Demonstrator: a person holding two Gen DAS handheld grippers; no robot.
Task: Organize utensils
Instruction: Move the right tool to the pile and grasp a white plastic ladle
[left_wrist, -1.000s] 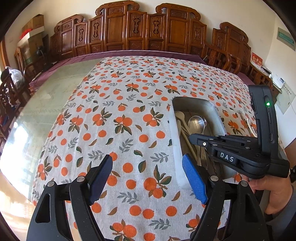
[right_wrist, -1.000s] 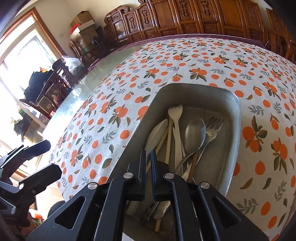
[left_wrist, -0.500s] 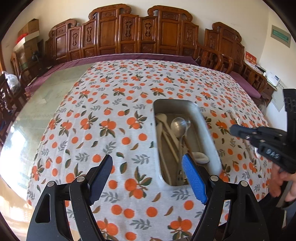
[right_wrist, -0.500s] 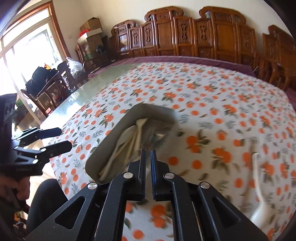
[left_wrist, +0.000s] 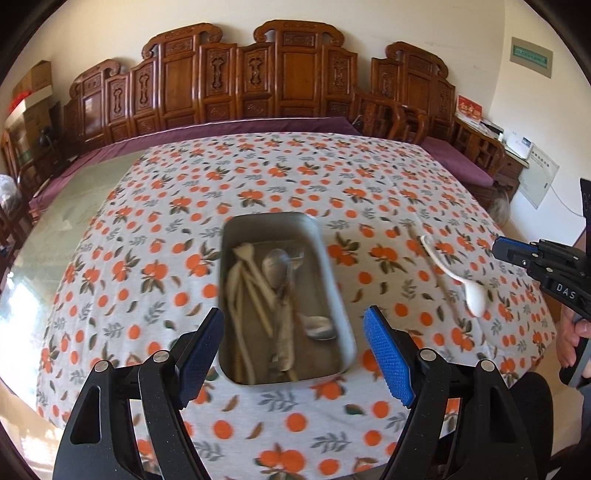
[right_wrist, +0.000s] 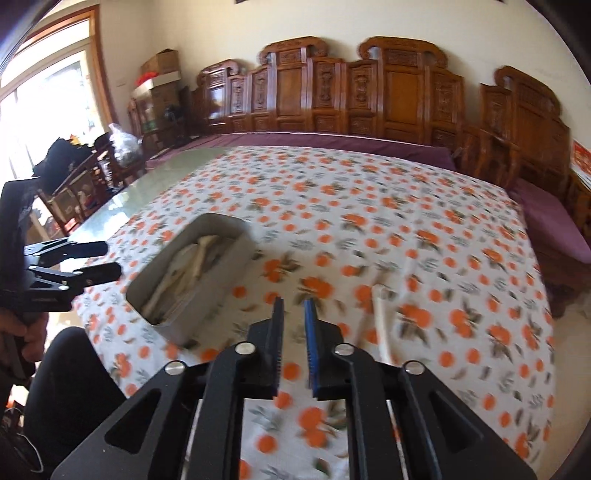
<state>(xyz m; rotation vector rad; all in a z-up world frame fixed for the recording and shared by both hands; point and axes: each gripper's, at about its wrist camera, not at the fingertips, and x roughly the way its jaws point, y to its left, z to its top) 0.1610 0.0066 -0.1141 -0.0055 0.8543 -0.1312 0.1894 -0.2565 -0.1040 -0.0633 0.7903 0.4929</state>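
Observation:
A metal tray (left_wrist: 338, 295) on the orange-print cloth holds several utensils, among them a metal spoon (left_wrist: 275, 264) and pale forks and spoons (left_wrist: 242, 284). My left gripper (left_wrist: 293, 314) hangs open above the tray's near end, holding nothing. To the right, a white spoon (left_wrist: 456, 278) lies on the cloth beside a thin pale stick (left_wrist: 413, 240). My right gripper (right_wrist: 293, 302) hovers above the cloth between the tray (right_wrist: 218, 295) and the white spoon (right_wrist: 380, 325). Its jaws are opening, a narrow gap apart, with nothing between them. It also shows in the left wrist view as the right gripper (left_wrist: 498, 251).
The patterned cloth (left_wrist: 258, 173) covers part of a glass-topped table (left_wrist: 74, 206). Carved wooden chairs (left_wrist: 295, 74) line the far side. A person's hand (left_wrist: 576, 332) and dark-clothed lap sit at the near edge. The left gripper (right_wrist: 107, 258) shows at the left of the right wrist view.
My right gripper has left the tray, swung right over the cloth toward the white spoon, and parted its jaws slightly. My left gripper has shifted right, so the tray now lies between its fingers.

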